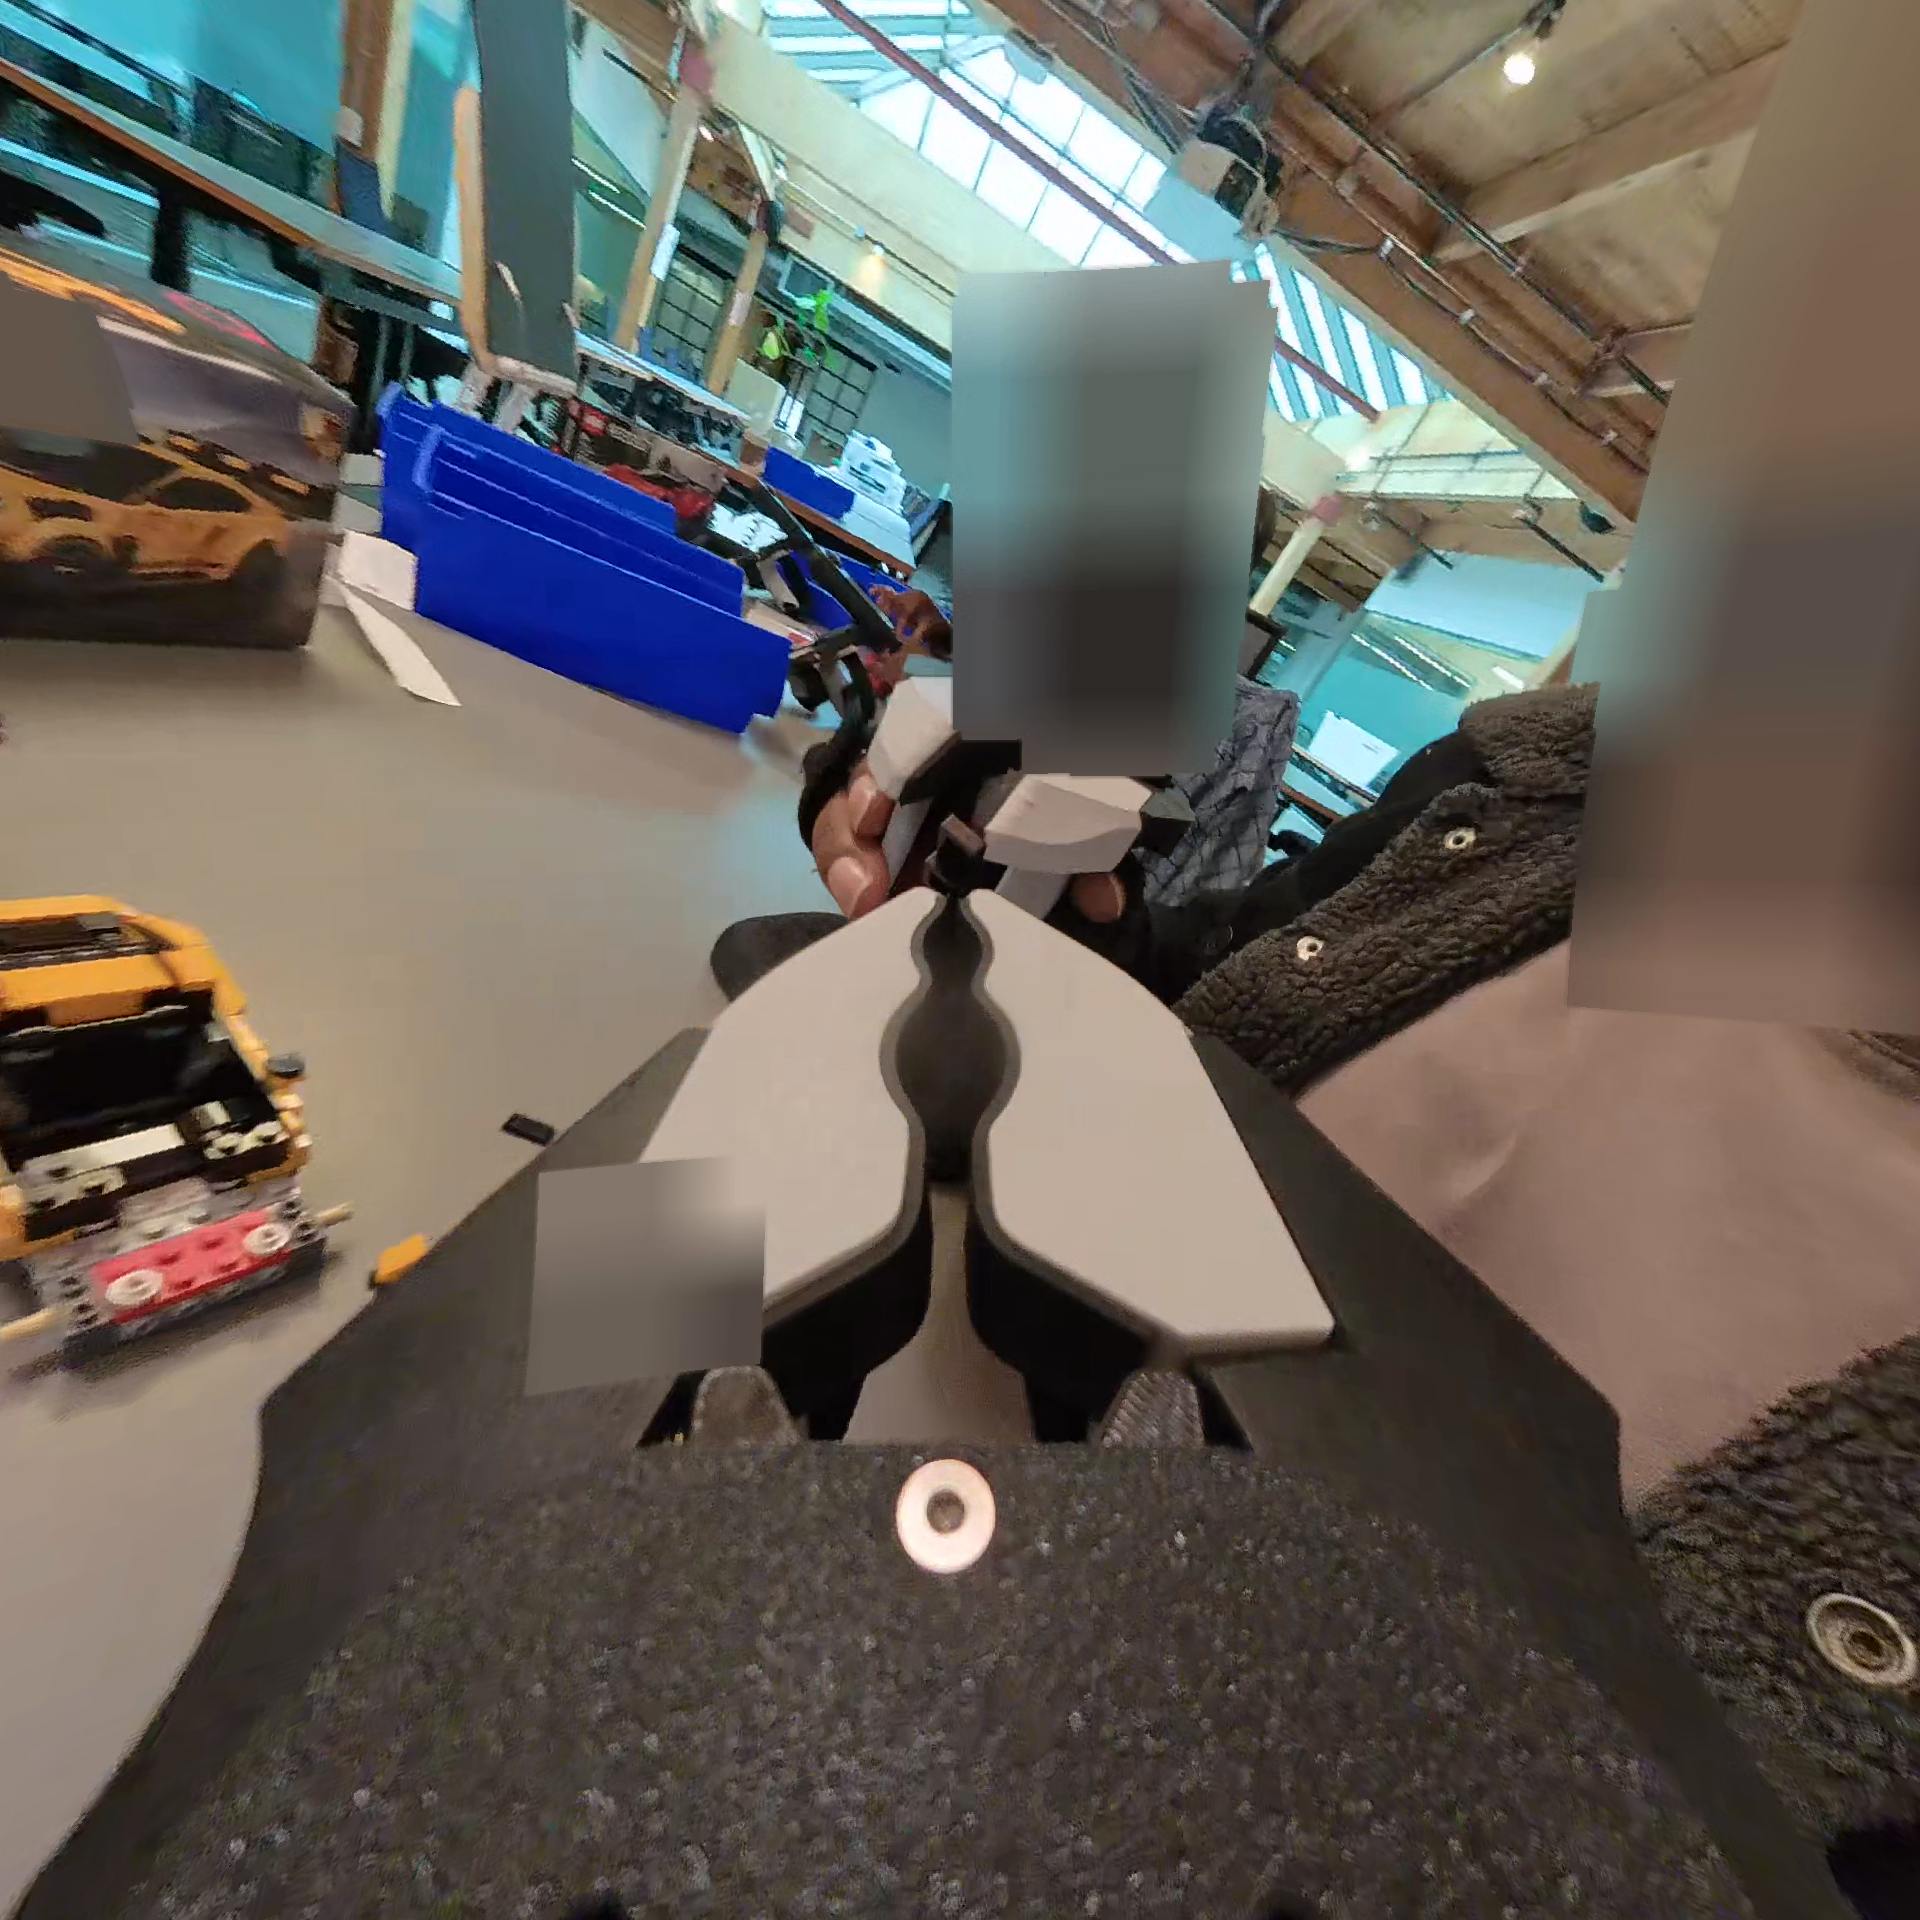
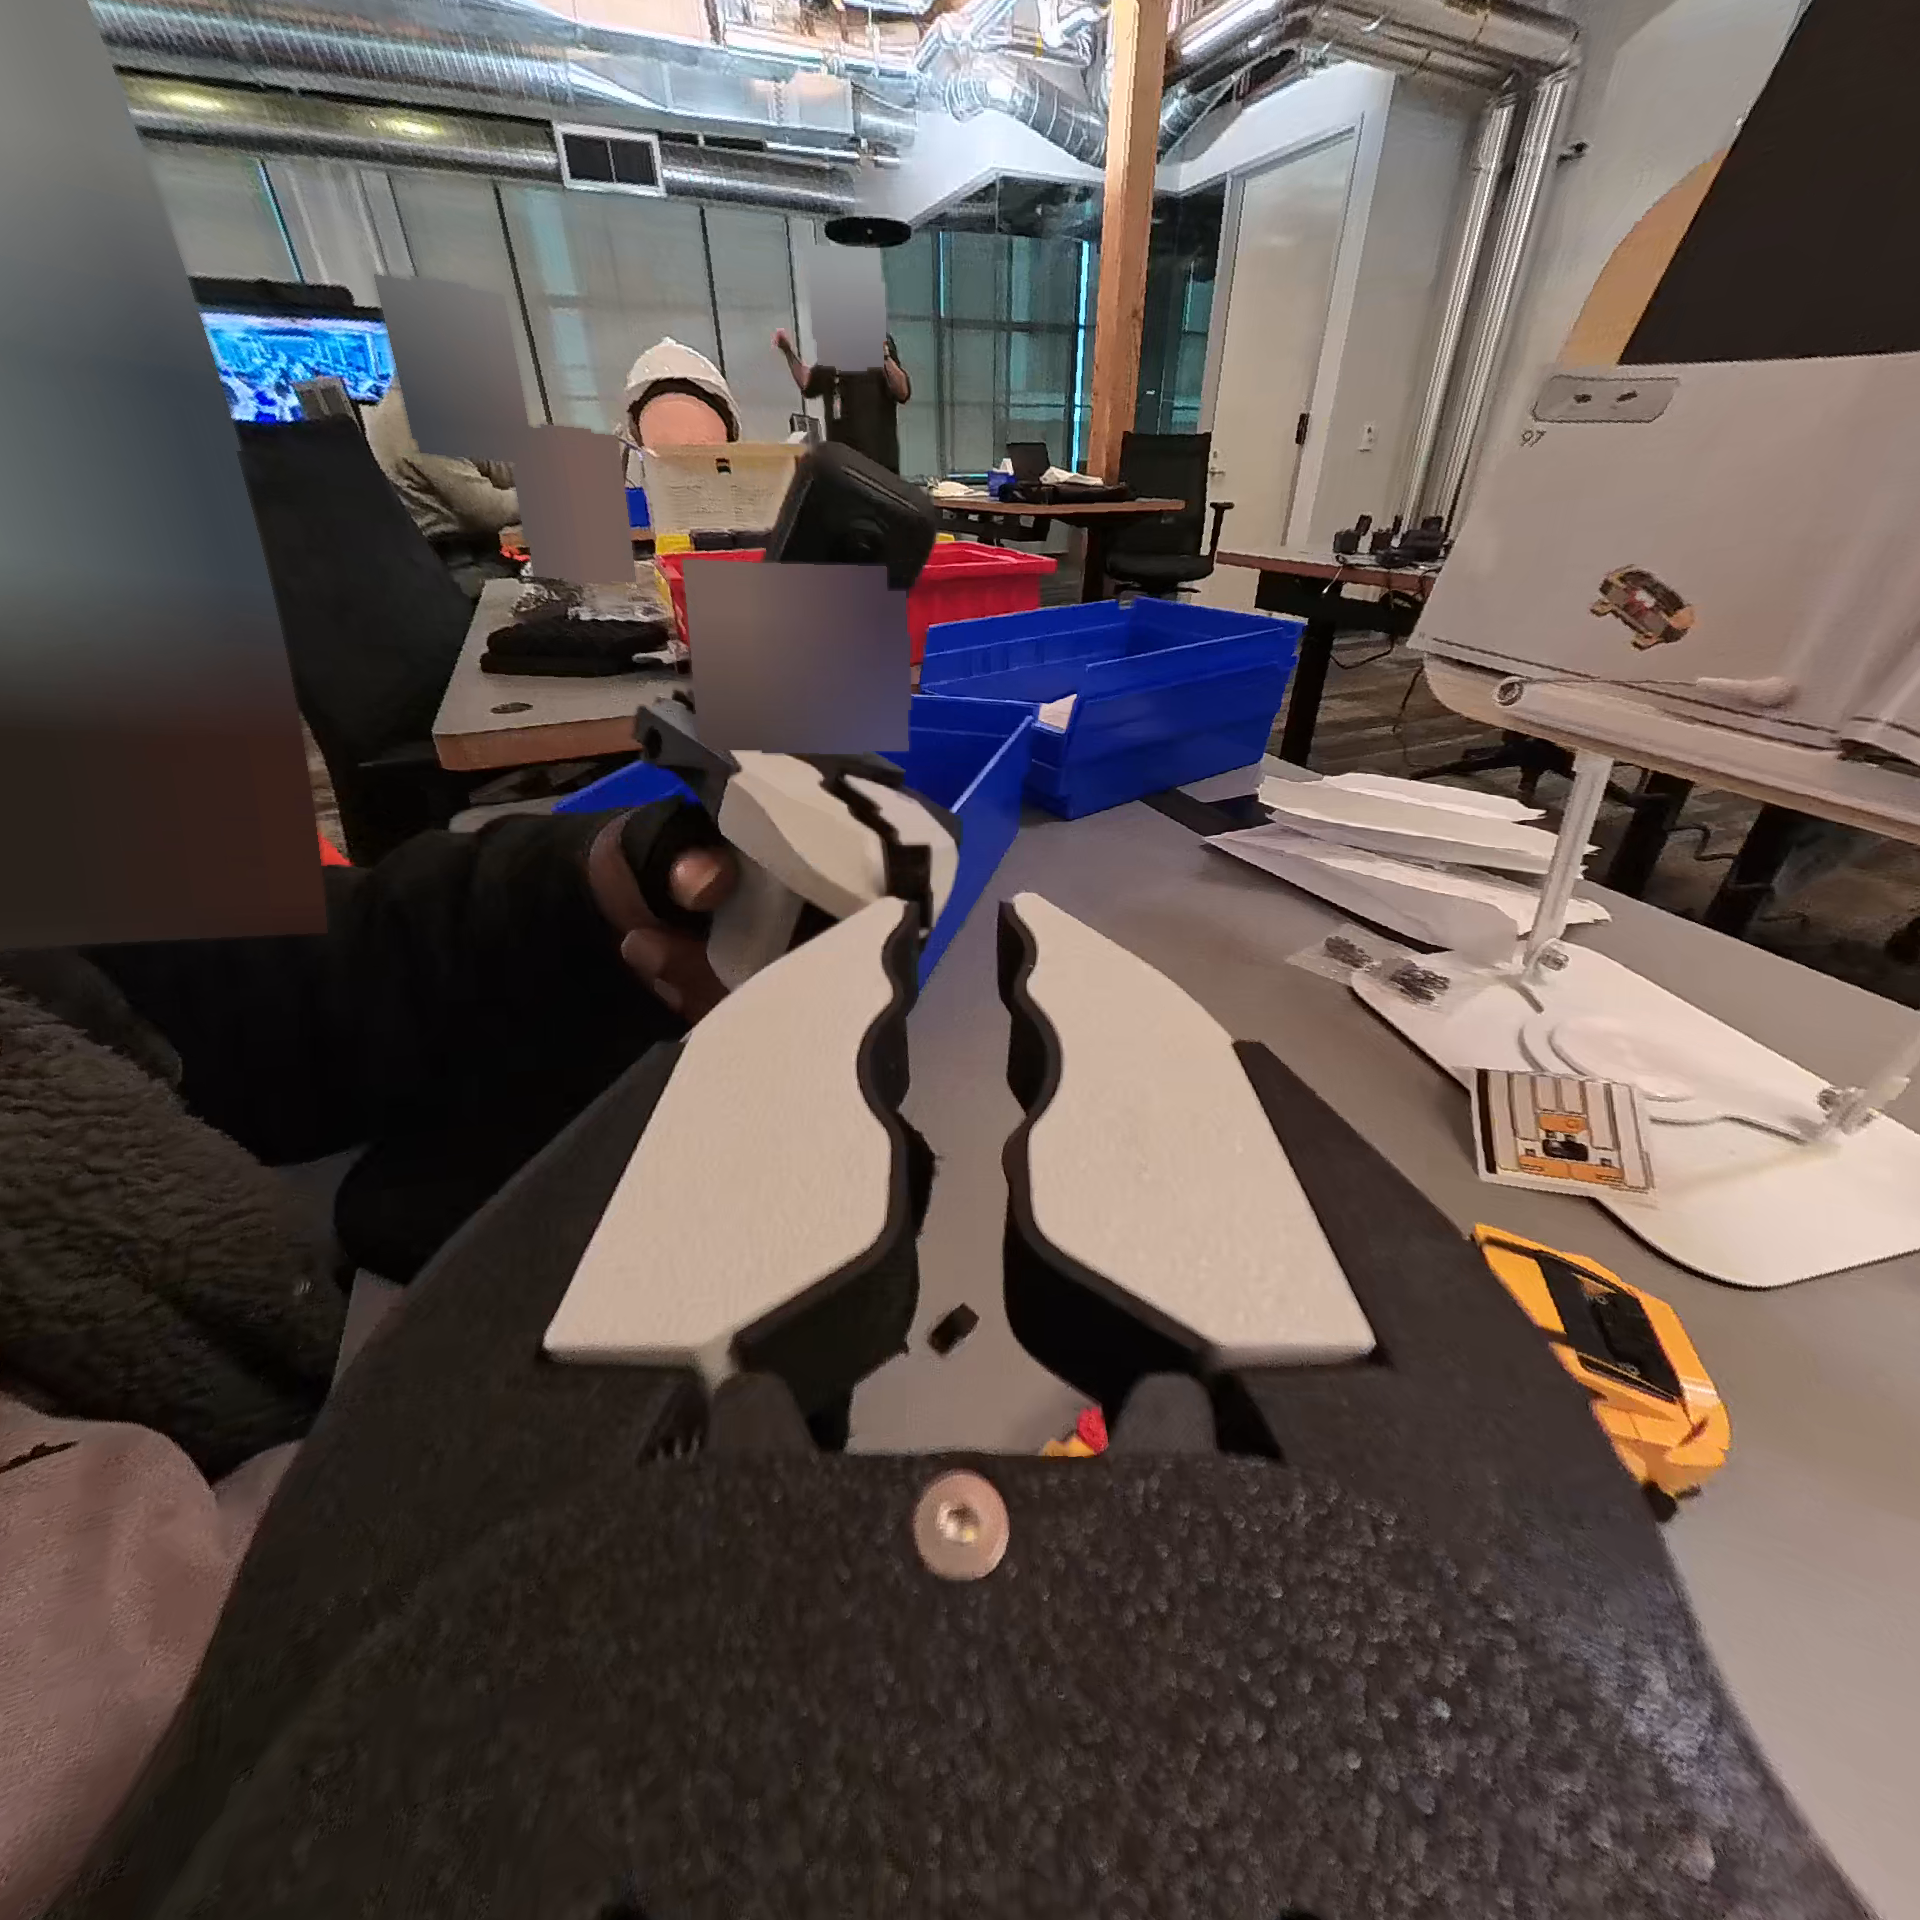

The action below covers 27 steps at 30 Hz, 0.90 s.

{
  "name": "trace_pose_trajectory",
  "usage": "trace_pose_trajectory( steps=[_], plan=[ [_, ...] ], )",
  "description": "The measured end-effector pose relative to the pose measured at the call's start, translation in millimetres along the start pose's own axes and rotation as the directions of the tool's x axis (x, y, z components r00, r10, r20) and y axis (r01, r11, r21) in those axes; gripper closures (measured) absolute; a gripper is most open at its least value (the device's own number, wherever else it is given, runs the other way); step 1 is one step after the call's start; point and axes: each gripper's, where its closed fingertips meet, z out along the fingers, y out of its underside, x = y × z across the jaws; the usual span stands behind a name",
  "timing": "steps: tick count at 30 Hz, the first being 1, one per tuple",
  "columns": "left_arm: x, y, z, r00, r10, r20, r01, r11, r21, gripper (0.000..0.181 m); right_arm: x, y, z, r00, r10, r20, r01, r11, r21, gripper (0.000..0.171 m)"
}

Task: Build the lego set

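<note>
My left gripper [image 1: 951, 914] is shut, pinching a small black Lego piece [image 1: 953, 871] at its fingertips, raised above the grey table [image 1: 416, 883]. My right gripper [image 2: 956, 914] is open and empty. It faces the left gripper tip to tip, and also shows in the left wrist view [image 1: 971, 821], just beyond the held piece. The left gripper shows in the right wrist view [image 2: 883, 842], just past my right gripper's left fingertip. A partly built yellow Lego car [image 1: 135, 1122] stands on the table, seen as well in the right wrist view [image 2: 1621, 1361].
Blue bins [image 2: 1122, 675] stand at the back of the table. A booklet on a white stand [image 2: 1683, 551], a sticker sheet [image 2: 1564, 1138] and paper bags [image 2: 1403, 842] lie right. The Lego box [image 1: 156, 499] stands far left. A loose black piece [image 2: 951, 1330] lies on the table. The tips of both grippers are at nearly the same place.
</note>
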Motion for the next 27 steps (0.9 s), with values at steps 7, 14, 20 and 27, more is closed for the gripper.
trace_pose_trajectory(
  steps=[7,14,20,27],
  plan=[
    [-2,19,17,0.998,0.061,0.017,-0.059,0.993,-0.099,0.181,-14,14,-1,0.996,0.017,0.086,-0.01,0.997,-0.076,0.159],
    [-7,25,14,0.994,0.097,0.054,-0.09,0.988,-0.125,0.181,-9,23,0,0.995,0.038,0.092,-0.027,0.994,-0.109,0.166],
    [-13,34,11,0.994,0.095,0.049,-0.088,0.987,-0.135,0.181,-9,33,0,0.982,0.136,0.135,-0.114,0.981,-0.159,0.168],
    [-28,48,5,0.993,0.082,0.085,-0.067,0.984,-0.167,0.181,0,59,-4,0.97,0.197,0.143,-0.155,0.952,-0.262,0.169]
  ],
)
